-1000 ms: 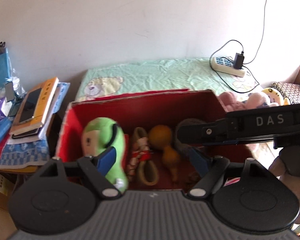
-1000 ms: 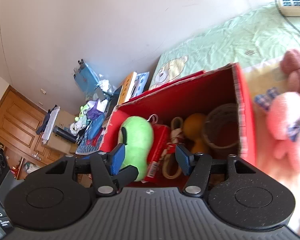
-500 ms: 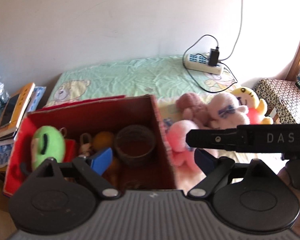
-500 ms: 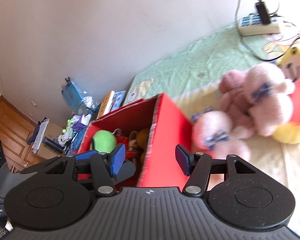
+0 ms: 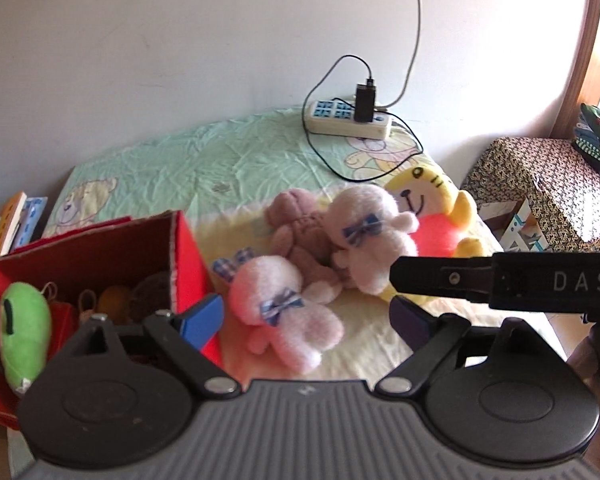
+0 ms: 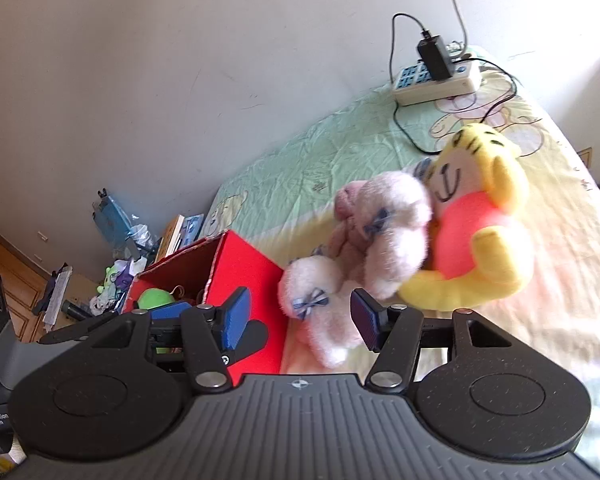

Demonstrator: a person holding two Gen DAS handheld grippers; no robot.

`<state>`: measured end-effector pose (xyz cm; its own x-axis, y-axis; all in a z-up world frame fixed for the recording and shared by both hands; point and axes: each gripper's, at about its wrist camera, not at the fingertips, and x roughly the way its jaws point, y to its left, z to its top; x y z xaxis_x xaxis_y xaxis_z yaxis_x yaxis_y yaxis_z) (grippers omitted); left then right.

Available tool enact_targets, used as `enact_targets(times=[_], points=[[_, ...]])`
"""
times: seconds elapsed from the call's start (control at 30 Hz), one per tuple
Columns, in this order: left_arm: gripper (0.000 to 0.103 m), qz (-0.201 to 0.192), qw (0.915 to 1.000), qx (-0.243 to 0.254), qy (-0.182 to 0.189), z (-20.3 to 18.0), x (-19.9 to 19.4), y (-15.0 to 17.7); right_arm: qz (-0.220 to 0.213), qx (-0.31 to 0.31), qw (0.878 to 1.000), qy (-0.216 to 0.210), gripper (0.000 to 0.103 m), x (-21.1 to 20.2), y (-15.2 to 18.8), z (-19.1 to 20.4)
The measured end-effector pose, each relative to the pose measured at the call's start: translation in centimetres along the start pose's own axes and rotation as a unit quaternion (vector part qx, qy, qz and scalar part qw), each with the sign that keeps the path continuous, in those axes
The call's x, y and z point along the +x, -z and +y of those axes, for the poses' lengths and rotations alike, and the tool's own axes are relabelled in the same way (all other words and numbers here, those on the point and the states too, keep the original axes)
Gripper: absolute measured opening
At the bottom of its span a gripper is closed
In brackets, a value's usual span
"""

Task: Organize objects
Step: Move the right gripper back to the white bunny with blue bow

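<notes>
A red box (image 5: 186, 254) (image 6: 252, 276) stands on the bed at the left and holds a green plush (image 5: 22, 330) (image 6: 154, 298) and small brown items. To its right lie a pink plush with a blue bow (image 5: 286, 314) (image 6: 320, 308), a paler pink plush (image 5: 370, 236) (image 6: 396, 224), a brown plush (image 5: 300, 220) and a yellow tiger plush in red (image 5: 428, 208) (image 6: 476, 232). My left gripper (image 5: 308, 318) is open and empty, with the nearest pink plush between its fingers in view. My right gripper (image 6: 300, 322) is open and empty, just before that same plush.
A white power strip (image 5: 348, 120) (image 6: 436, 80) with a charger and cables lies at the far edge of the bed by the wall. Books (image 5: 10, 226) and clutter sit left of the box. A patterned stool (image 5: 548, 184) stands at the right.
Both grippers have swung right, from over the red box to the plush toys on the bed. Both stay open and empty.
</notes>
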<state>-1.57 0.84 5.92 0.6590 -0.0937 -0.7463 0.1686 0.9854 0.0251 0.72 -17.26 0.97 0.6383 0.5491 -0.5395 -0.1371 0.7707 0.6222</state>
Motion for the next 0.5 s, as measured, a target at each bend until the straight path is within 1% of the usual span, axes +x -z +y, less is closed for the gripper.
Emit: enact_targets(times=[0.23, 0.5], points=[[0.091, 0.021, 0.9997, 0.009, 0.01, -2.8, 2.0, -0.7, -0.006, 0.006, 1.0, 0.022, 0.059, -1.5, -0.6, -2.4], [0.091, 0.045, 0.9988, 0.012, 0.013, -4.5, 3.9, -1.3, -0.006, 0.025, 0.999, 0.024, 0.059, -1.9, -1.2, -4.4]])
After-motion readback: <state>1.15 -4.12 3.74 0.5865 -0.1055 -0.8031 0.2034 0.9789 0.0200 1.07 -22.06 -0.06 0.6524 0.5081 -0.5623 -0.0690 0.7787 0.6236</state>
